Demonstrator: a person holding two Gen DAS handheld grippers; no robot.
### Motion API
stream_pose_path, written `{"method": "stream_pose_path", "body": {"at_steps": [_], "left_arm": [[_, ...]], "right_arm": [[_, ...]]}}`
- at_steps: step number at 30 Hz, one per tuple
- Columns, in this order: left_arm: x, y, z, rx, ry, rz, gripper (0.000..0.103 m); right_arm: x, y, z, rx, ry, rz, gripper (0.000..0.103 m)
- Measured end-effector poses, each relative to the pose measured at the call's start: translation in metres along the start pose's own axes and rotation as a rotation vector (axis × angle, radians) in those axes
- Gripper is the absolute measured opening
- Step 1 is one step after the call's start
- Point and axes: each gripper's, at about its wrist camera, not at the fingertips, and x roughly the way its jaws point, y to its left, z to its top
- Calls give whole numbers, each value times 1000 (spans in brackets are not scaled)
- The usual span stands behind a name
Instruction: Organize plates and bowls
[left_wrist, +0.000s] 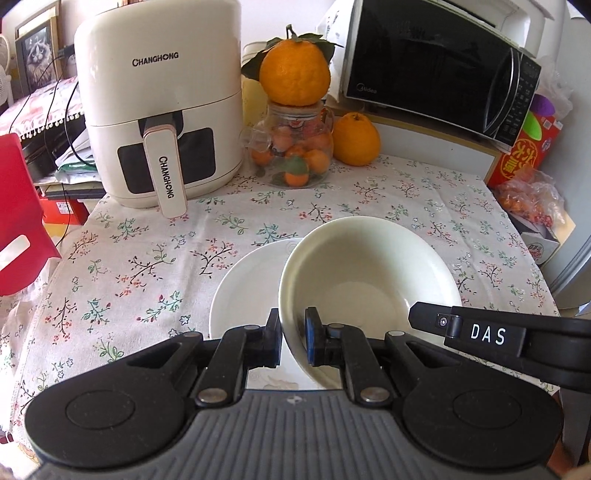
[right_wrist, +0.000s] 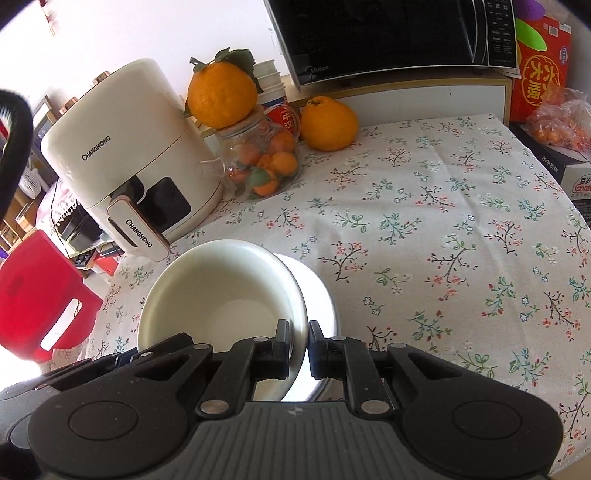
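Right now I have the bowl (left_wrist: 365, 280) pinched from both sides: my left claw (left_wrist: 293, 341) is clenched on the rim nearest it, one pad inside the wall and one outside, and my right claw (right_wrist: 298, 347) grips the opposite rim the same way. The bowl hangs tilted, held just above the white plate (left_wrist: 243, 288) that lies flat on the flowered cloth of the counter (left_wrist: 147, 258). I judge this to be the stacking step, bowl onto plate, with the bowl carried but not yet set down.

Next, as I read it, I need to level the bowl, centre it over the plate and lower both hands together so neither rim slips, then release both claws.

From the left wrist I see the plate's broad left half and the other claw's black arm, marked DAS, reaching in on the right. From the right wrist the plate shows only as a sliver past the bowl's right edge, yet the open stretch of cloth to the right is plain.
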Motion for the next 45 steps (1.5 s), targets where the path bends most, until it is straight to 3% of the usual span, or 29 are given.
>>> {"method": "stream_pose_path", "body": {"at_steps": [21, 26, 33, 37, 39, 41, 43, 45], "left_arm": [[35, 24, -2, -32, 66, 20, 16], [28, 25, 1, -20, 35, 41, 26], [4, 30, 1, -9, -22, 57, 50], [-17, 32, 0, 8, -72, 92, 69], [-28, 36, -2, 3, -92, 110, 76], [-39, 41, -5, -4, -104, 131, 86], [-51, 46, -9, -14, -107, 141, 98], [-61, 49, -13, -18, -108, 150, 102]], "right_arm": [[40, 17, -1, 13, 75, -44, 10], [35, 16, -1, 20, 66, -43, 14], [9, 21, -1, -11, 5, -12, 28], [-17, 26, -6, -72, -52, 12, 42], [-30, 29, -10, -118, -79, 11, 54], [-44, 33, -16, -184, -114, -7, 77], [-57, 39, -22, -263, -145, -20, 92], [-68, 44, -29, -337, -148, -9, 98]]}}
